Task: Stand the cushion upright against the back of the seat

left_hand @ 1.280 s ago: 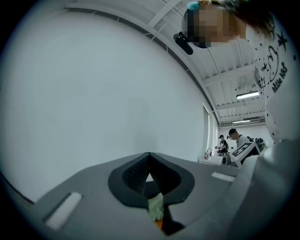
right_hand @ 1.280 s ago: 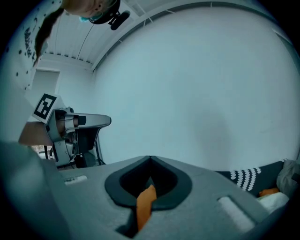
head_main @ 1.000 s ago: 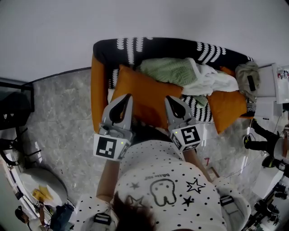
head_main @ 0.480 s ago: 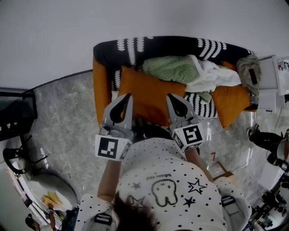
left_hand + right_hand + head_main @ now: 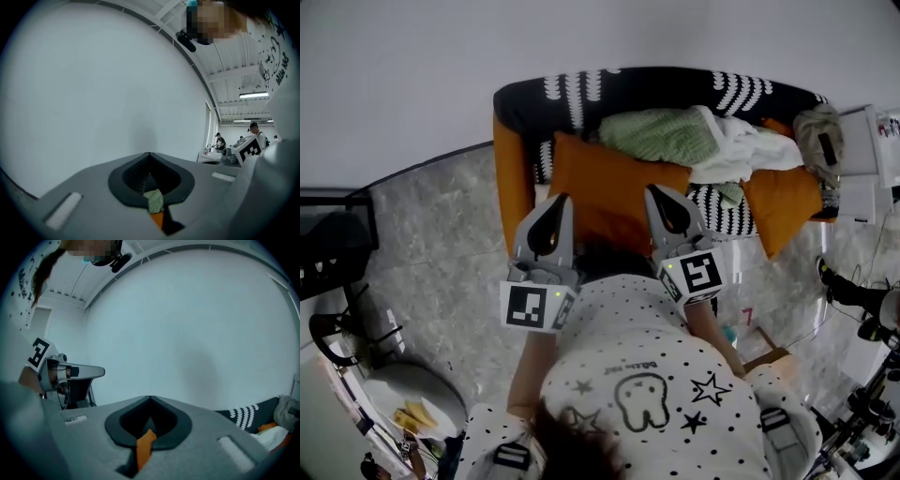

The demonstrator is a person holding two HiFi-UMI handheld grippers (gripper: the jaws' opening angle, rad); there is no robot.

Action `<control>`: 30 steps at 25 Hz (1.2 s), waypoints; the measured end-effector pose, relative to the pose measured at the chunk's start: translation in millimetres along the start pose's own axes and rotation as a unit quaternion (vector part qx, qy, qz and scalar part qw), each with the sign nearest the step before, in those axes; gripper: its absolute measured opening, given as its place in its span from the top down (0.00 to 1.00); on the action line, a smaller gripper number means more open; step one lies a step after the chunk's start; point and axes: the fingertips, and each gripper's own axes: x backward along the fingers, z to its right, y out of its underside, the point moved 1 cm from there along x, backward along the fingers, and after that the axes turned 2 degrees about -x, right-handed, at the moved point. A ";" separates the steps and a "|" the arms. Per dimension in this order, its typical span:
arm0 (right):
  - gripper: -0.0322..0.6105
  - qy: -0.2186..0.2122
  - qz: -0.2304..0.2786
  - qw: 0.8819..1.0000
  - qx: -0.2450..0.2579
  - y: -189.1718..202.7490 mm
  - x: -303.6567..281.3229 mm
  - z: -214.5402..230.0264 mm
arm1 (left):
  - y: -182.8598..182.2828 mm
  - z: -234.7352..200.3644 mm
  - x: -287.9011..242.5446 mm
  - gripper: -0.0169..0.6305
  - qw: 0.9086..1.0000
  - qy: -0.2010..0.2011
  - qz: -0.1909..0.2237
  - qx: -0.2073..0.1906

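**A:** Why is the cushion so low on that sofa?

**B:** The orange cushion lies at the seat's left end, beside the armrest. A green blanket fills the back edge next to it. I'd say it isn't stood up yet.

**A:** And your fingers?

**B:** Both pairs are pressed together and hold nothing. My left gripper and right gripper hover at its near edge, one toward each corner, probably to lift it evenly.

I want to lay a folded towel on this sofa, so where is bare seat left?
Little. One striped patch of seat shows between the orange cushion and the right armrest, below the white cloth. Behind it the green blanket and that cloth pile up. The grey floor left of the sofa is bare.
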 end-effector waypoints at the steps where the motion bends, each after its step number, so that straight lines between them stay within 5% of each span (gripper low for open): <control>1: 0.96 0.001 0.000 1.000 0.001 0.1 -0.2 0.4 | 0.5 -0.1 -0.1 0.98 1.000 0.001 0.000 0.001; 30: 0.96 -0.054 -0.028 0.998 -0.002 8.0 -24.5 -15.4 | 4.1 -27.6 -5.9 0.98 1.000 -0.021 -0.008 -0.006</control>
